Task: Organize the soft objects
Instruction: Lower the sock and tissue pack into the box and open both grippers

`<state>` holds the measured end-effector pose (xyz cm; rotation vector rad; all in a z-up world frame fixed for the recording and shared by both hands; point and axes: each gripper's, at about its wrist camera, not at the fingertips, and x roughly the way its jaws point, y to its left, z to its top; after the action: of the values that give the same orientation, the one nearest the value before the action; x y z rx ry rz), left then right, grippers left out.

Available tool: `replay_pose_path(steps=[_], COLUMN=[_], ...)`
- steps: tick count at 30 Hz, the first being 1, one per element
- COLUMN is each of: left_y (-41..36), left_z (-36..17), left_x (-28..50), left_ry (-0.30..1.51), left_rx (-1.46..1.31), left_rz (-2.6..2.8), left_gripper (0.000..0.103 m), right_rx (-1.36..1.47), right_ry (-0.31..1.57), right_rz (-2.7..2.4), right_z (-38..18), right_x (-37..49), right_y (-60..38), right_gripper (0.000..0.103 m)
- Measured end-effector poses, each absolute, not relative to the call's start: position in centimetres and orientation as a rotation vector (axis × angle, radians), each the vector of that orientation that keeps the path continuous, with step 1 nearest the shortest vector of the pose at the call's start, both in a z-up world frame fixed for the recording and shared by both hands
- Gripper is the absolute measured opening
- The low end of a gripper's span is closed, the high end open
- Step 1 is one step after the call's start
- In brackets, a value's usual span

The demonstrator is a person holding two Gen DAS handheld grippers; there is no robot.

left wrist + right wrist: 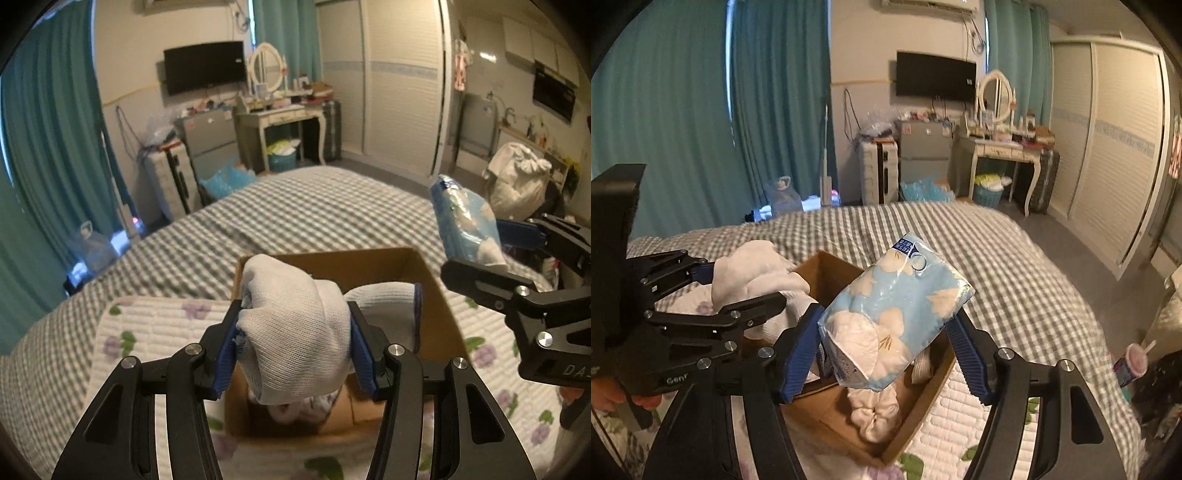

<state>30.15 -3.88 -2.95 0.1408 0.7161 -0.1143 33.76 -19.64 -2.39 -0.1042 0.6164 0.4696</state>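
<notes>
My left gripper (293,328) is shut on a rolled white cloth bundle (295,328) and holds it above an open cardboard box (439,295) on the bed. The bundle also shows in the right wrist view (753,273). My right gripper (886,332) is shut on a light blue tissue pack (894,314) with white flowers, held above the same box (831,273). In the left wrist view the pack (465,221) hangs to the right of the box. White soft items (875,413) lie inside the box.
The box stands on a floral quilted pad (155,325) over a grey checked bedspread (295,210). Beyond the bed are a dressing table (280,118), a small fridge (210,140), teal curtains (48,129) and a wardrobe (399,81). A pink cup (1134,363) stands at the right.
</notes>
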Motion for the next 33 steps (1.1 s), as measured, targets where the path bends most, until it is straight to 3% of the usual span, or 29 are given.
replay_pose_path(steps=[8,11,13,14,20,26,28,33], left_y=[-5.7,-6.4,-6.9,-7.0,-6.5,-7.7,-8.0,-9.5], left_z=[-6.1,-6.0,-5.5,-5.1,-1.2,6.2,8.0,11.0], left_x=[31.4,30.7,30.1,29.7,27.6,21.2,18.9,12.5], left_ry=[0.778,0.762,0.733,0.711,0.684,0.58,0.545,0.458], left_rx=[0.188,0.193,0.201,0.204,0.166,0.164,0.168,0.169], left_rz=[-0.155,-0.166,-0.142,-0.126,-0.06,-0.027,-0.02,0.013], left_gripper=[0.053,0.065,0.085,0.087,0.088,0.088,0.103,0.103], right_rx=[-0.059,-0.025,0.011,0.021,0.012,-0.01,-0.032,-0.075], right_ry=[0.704,0.718,0.712,0.715,0.644,0.548,0.516,0.476], right_rz=[0.449,0.451,0.443,0.444,0.415,0.395,0.387,0.403], right_z=[-6.2,-6.7,-6.5,-6.2,-1.9,5.0,7.4,10.6], right_x=[37.3,37.4,37.1,37.0,33.8,28.0,25.5,19.7], right_y=[-20.2,-20.9,-21.8,-22.2,-24.5,-27.9,-28.9,-30.8], right_gripper=[0.067,0.073,0.079,0.081,0.088,0.093,0.097,0.103])
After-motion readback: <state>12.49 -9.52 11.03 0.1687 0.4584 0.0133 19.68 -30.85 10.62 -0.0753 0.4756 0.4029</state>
